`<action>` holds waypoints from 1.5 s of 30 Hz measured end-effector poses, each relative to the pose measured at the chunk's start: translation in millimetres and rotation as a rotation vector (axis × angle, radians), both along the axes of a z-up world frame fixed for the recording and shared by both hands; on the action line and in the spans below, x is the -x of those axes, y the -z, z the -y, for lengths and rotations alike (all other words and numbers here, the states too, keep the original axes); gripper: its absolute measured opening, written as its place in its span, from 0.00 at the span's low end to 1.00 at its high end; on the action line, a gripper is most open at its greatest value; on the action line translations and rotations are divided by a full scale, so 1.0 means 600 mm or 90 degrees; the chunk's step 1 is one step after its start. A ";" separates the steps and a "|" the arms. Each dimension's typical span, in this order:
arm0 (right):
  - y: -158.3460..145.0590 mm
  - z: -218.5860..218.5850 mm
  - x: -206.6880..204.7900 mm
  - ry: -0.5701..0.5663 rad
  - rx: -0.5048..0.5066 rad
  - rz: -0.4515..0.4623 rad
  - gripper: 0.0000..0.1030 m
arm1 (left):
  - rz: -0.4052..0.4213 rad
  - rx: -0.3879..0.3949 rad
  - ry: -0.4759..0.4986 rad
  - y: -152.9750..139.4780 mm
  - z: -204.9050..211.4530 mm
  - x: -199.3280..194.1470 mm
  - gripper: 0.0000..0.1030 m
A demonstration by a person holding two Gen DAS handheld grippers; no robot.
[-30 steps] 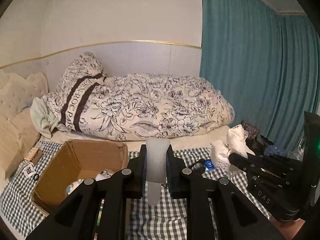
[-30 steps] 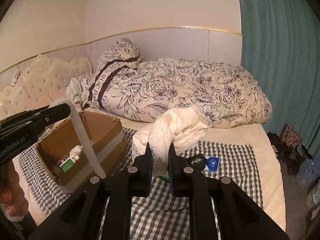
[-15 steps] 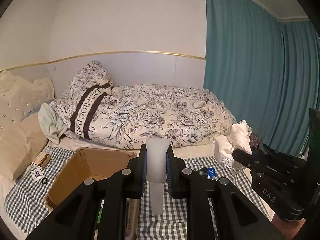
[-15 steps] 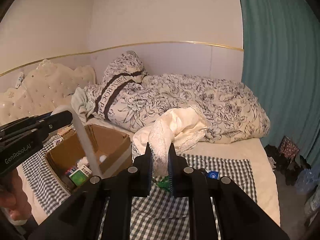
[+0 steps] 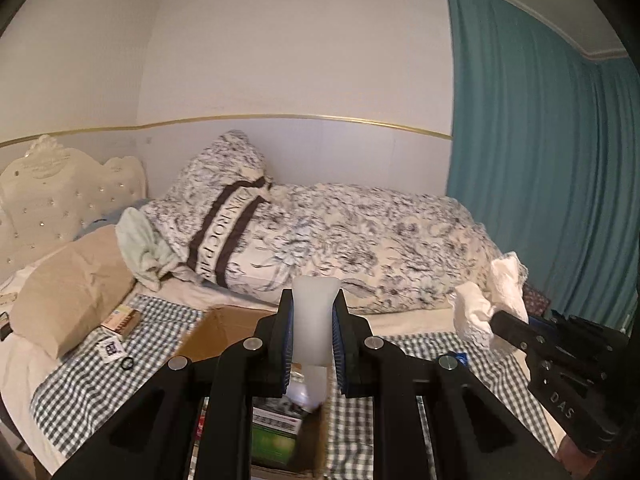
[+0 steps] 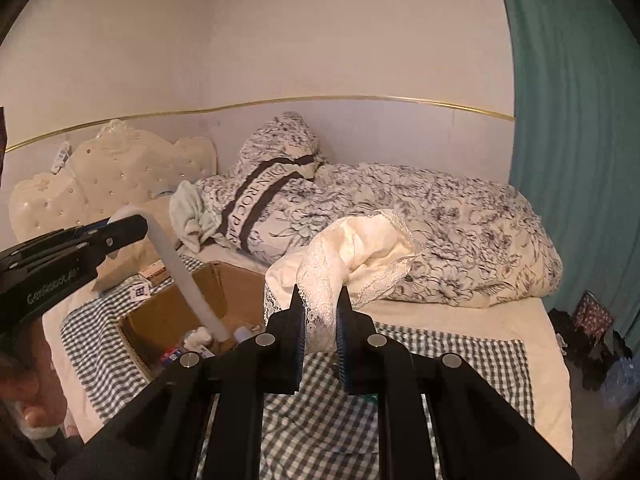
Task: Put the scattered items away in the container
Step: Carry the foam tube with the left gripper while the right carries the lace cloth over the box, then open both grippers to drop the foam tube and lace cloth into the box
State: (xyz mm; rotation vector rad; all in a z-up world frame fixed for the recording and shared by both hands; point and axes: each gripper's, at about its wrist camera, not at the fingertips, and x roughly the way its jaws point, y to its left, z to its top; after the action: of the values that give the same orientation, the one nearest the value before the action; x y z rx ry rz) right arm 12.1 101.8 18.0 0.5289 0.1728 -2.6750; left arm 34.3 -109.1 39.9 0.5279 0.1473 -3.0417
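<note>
My left gripper (image 5: 313, 322) is shut on a long white plastic strip (image 5: 314, 334), which hangs down into the open cardboard box (image 5: 224, 330) on the checked cloth. In the right wrist view the strip (image 6: 180, 268) slopes from the left gripper (image 6: 124, 232) into the box (image 6: 168, 312). My right gripper (image 6: 321, 322) is shut on a cream lace cloth (image 6: 356, 248) and holds it above the bed, right of the box. The cloth also shows in the left wrist view (image 5: 488, 308). Several small packs lie inside the box.
A flowered duvet (image 5: 360, 240) and pillow lie along the wall. A beige pillow (image 5: 68, 284), a small carton (image 5: 120, 320), a tag and a black ring (image 5: 127, 364) lie left of the box. A teal curtain (image 5: 540, 160) hangs at the right.
Both grippers have risen and tilted upward with their loads. The left gripper has moved over the box, so the strip's lower end now hangs inside it.
</note>
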 end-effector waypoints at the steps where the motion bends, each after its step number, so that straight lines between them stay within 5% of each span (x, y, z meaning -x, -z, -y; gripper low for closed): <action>1: 0.001 0.006 0.000 -0.005 -0.001 0.000 0.12 | -0.001 -0.002 -0.003 -0.001 0.007 0.000 0.16; 29: 0.053 0.159 0.060 -0.083 -0.013 0.036 0.12 | 0.106 -0.005 -0.047 0.104 0.118 0.067 0.16; 45: 0.132 0.273 0.104 -0.128 -0.059 0.106 0.12 | 0.191 -0.028 -0.069 0.184 0.195 0.126 0.16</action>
State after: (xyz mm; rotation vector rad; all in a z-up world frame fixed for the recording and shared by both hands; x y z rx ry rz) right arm -50.4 -62.0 -61.0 0.7203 0.2877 -2.4248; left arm -41.3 -226.3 -70.5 0.9378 0.2216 -2.8186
